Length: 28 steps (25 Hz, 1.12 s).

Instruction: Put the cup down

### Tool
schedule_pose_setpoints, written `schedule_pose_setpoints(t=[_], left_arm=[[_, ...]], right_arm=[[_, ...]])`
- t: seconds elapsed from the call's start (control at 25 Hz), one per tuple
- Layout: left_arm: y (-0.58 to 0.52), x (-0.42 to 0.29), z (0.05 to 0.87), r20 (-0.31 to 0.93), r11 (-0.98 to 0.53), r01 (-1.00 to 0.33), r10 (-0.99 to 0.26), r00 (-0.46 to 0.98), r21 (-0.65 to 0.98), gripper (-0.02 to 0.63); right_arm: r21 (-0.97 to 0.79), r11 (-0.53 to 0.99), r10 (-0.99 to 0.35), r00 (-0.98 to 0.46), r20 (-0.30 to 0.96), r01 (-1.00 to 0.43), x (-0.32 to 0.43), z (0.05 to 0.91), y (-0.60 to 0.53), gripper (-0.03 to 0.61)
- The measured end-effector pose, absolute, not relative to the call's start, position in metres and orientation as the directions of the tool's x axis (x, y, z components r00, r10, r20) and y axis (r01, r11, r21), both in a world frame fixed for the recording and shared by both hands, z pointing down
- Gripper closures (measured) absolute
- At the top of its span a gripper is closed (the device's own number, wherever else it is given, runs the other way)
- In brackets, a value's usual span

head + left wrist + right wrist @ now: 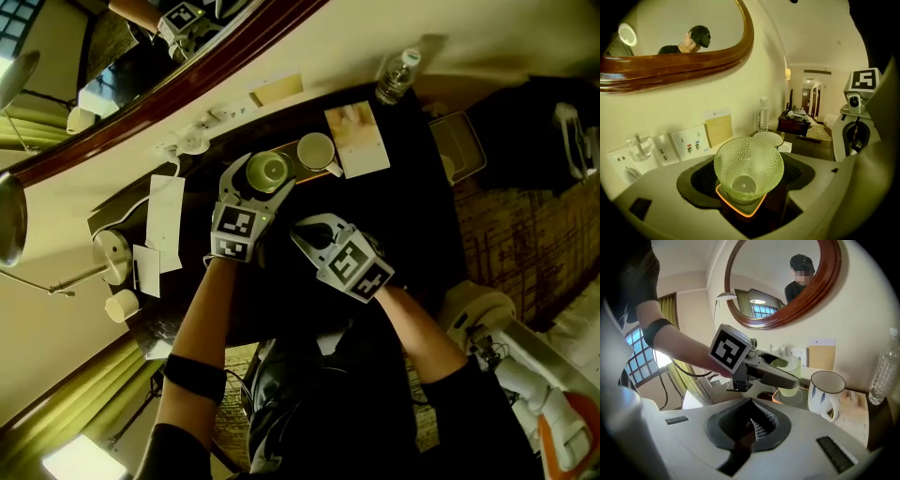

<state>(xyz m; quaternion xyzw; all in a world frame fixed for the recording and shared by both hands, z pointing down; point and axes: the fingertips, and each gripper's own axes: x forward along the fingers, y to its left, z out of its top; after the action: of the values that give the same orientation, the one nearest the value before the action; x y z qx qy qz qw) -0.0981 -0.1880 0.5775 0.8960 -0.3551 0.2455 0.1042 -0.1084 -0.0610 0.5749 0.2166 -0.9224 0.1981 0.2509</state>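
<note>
A green dimpled glass cup (267,172) (749,168) (790,373) stands upright between the jaws of my left gripper (269,167) (747,187), which is shut on it. Its base is at an orange-edged coaster (740,209) (780,399) on the dark table (412,216); I cannot tell whether it touches. From the right gripper view the left gripper (778,373) reaches in from the left around the cup. My right gripper (314,234) (754,425) sits just right of the left one, shut with nothing in it.
A white mug (317,152) (768,139) (826,392) stands just beyond the cup. A water bottle (397,77) (883,371) is farther right, near a printed card (356,141). Wall sockets (689,143) and a round mirror (787,282) back the table. A lamp (112,253) is at the left.
</note>
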Motion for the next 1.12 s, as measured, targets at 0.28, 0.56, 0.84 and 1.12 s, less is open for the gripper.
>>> schedule_pose_setpoints(t=[0.28, 0.56, 0.84, 1.12], left_arm=[[-0.202, -0.095, 0.596, 0.516, -0.723, -0.690, -0.579, 0.631, 0.033, 0.227], [-0.205, -0.092, 0.601, 0.518, -0.711, -0.699, -0.574, 0.634, 0.068, 0.225], [-0.205, -0.091, 0.602, 0.521, -0.688, -0.723, -0.594, 0.613, 0.066, 0.141], [-0.195, -0.096, 0.585, 0.516, -0.678, -0.733, -0.612, 0.600, 0.048, 0.140]], right_arm=[[-0.285, 0.810, -0.297, -0.777, 0.555, -0.513, -0.105, 0.592, -0.060, 0.574], [-0.283, 0.786, -0.322, -0.756, 0.570, -0.549, -0.086, 0.597, -0.063, 0.574], [-0.281, 0.777, -0.335, -0.748, 0.573, -0.563, -0.078, 0.598, -0.063, 0.574], [-0.272, 0.764, -0.349, -0.730, 0.587, -0.585, -0.071, 0.597, -0.056, 0.574]])
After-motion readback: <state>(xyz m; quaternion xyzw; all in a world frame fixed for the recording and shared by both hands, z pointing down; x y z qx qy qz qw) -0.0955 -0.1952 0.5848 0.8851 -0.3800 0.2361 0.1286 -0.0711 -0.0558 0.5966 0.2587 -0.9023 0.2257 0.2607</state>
